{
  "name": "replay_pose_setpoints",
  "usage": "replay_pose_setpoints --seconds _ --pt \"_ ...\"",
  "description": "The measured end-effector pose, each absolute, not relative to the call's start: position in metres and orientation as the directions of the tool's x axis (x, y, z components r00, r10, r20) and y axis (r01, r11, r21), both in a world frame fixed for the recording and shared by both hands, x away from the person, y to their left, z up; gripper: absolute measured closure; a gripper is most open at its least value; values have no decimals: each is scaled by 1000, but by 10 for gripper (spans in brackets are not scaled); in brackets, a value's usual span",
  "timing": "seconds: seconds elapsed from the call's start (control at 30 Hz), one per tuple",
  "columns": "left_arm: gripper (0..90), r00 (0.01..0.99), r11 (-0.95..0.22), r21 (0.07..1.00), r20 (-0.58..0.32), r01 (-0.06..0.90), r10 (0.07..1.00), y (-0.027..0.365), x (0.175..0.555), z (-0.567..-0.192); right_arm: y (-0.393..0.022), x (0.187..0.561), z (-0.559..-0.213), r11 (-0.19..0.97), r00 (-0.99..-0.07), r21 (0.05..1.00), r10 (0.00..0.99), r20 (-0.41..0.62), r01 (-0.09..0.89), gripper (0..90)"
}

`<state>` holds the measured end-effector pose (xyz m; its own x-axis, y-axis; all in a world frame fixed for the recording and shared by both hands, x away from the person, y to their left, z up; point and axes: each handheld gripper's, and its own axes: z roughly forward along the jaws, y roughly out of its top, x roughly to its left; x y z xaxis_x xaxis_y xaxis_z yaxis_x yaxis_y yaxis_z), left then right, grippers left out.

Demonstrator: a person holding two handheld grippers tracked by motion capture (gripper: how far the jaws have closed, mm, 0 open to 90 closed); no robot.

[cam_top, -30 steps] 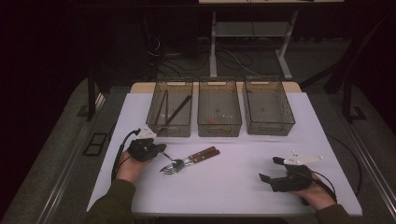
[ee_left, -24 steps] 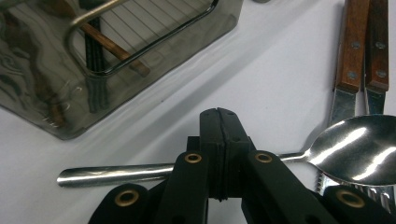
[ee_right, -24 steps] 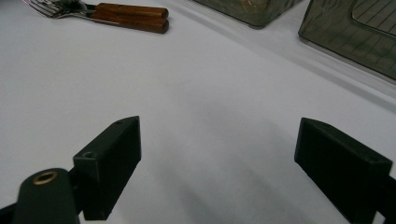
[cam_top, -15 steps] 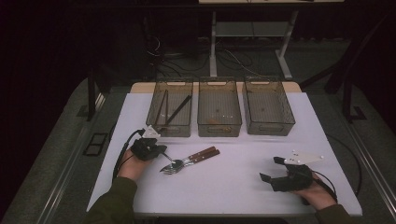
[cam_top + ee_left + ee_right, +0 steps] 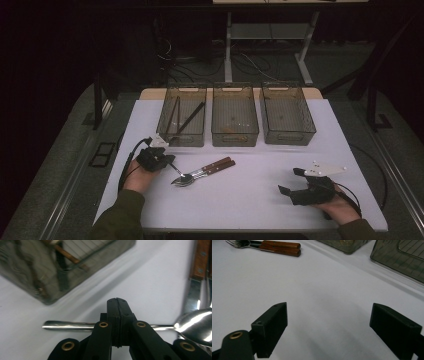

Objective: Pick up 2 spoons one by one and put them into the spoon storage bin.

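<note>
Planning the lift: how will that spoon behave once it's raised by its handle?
The spoon looks like polished metal, so probably stiff but slippery. The left tongs pinch its thin round handle, so it may twist between them. The bowl sits well off to one side, so that end will likely droop.

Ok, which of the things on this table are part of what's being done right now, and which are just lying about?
In the job:
- spoon, its handle clamped in the shut left tool
- left bin, nearest, already holding long utensils

Lying about:
- wooden-handled cutlery beside the spoon
- middle bin
- right bin
- right tool, open, resting on the table
</note>
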<state>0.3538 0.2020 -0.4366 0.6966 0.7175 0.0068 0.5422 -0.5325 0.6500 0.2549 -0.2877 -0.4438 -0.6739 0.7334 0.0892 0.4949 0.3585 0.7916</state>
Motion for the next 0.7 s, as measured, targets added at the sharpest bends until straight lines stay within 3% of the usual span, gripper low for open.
replay_pose_setpoints --seconds 0.1,0.7 --pt "897 703 -514 665 -23 541 711 205 359 -438 -287 255 -444 359 -673 789 734 90 498 145" --pt "899 723 -604 581 36 546 689 200 350 -434 -288 255 -444 359 -672 790 736 89 497 145"
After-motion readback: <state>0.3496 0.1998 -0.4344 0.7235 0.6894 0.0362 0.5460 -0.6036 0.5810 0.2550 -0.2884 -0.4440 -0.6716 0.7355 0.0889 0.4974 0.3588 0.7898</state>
